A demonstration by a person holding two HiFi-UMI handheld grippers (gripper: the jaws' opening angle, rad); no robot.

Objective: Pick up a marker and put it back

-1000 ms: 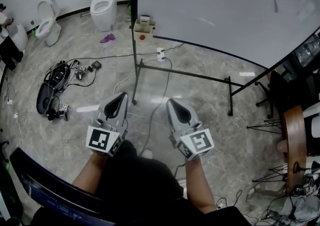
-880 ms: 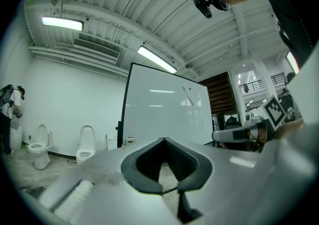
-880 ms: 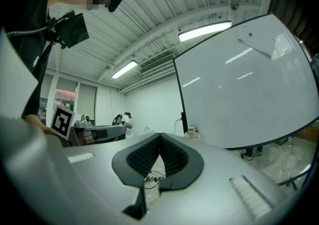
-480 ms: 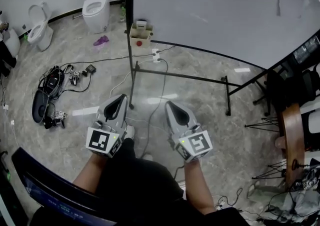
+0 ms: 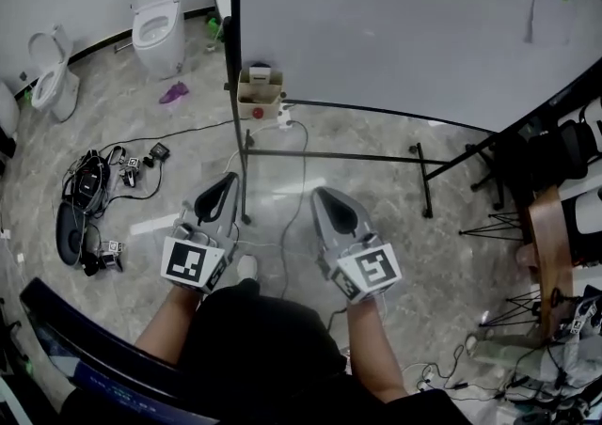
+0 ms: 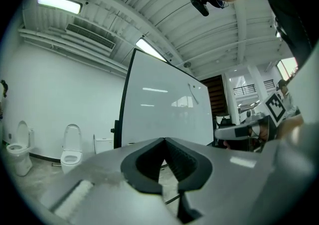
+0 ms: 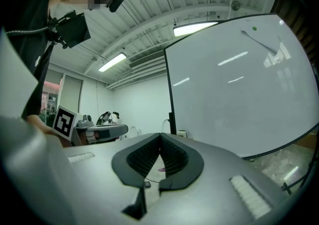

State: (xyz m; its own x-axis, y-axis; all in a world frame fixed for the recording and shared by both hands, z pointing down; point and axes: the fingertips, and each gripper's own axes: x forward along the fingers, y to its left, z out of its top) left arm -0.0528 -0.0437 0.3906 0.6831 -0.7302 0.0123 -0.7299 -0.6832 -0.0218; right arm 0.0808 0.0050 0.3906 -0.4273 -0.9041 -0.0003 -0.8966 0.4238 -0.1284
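I cannot make out a marker in any view. A big whiteboard on a black stand fills the far right; a small beige box with a red dot hangs at its left post. My left gripper and right gripper are held side by side over the marble floor, short of the stand. Both are shut with nothing between their jaws. In the left gripper view the left gripper points at the whiteboard. The right gripper has the whiteboard to its right.
Two toilets stand at the far left wall. Cables and gear lie on the floor at left. The stand's floor bar crosses ahead. A wooden table and tripods are at right, a dark screen edge at the near left.
The whiteboard post and its box have slid lower and closer in the head view, so I have come nearer. Both grippers stay shut and level.
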